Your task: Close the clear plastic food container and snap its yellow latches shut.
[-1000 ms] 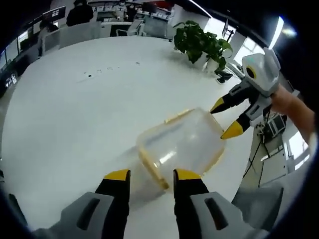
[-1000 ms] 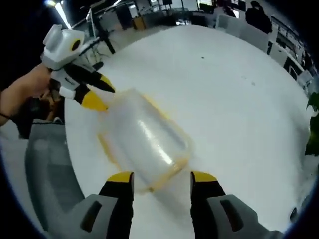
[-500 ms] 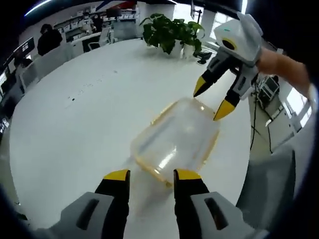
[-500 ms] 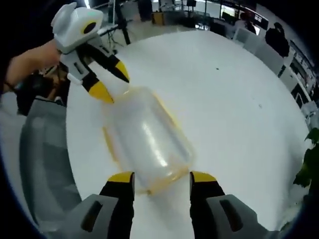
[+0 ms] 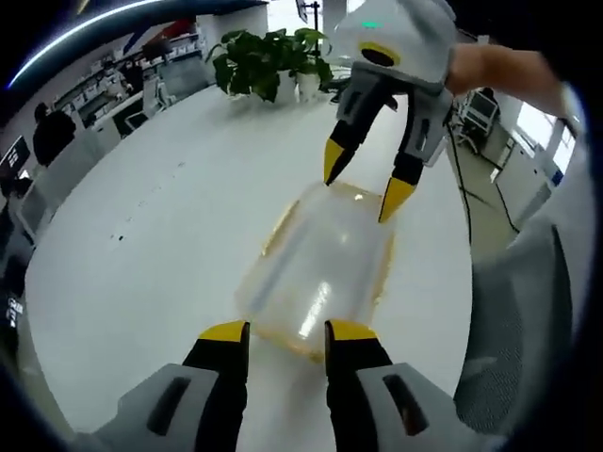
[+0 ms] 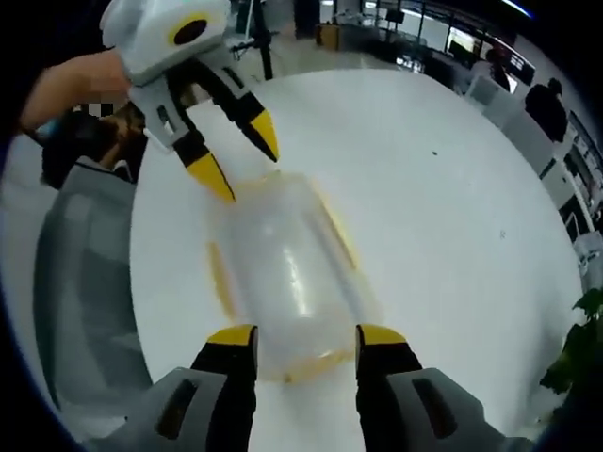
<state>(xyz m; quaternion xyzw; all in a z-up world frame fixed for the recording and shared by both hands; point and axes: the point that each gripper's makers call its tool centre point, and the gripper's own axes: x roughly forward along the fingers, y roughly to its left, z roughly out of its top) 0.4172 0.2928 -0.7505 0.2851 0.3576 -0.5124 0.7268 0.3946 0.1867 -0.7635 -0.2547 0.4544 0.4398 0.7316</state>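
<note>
White round table in an open office, potted plant at the far edge, grey chair tucked beside the table. Clear plastic food container sits on the table between the two grippers, lid apparently on, yellow rim and latches visible along its edges; can't tell whether any latch is snapped. Left gripper has jaws released, tips just at the near short end of the container at 6 o'clock in the left gripper view. Right gripper comes in from 12 o'clock there, jaws spread, tips over the far end. Right gripper view mirrors this: own tips at the near end, left gripper at 11 o'clock. Likely reason for the opposed setup: one end braced so the box doesn't slide while the other end's latch is pressed.
</note>
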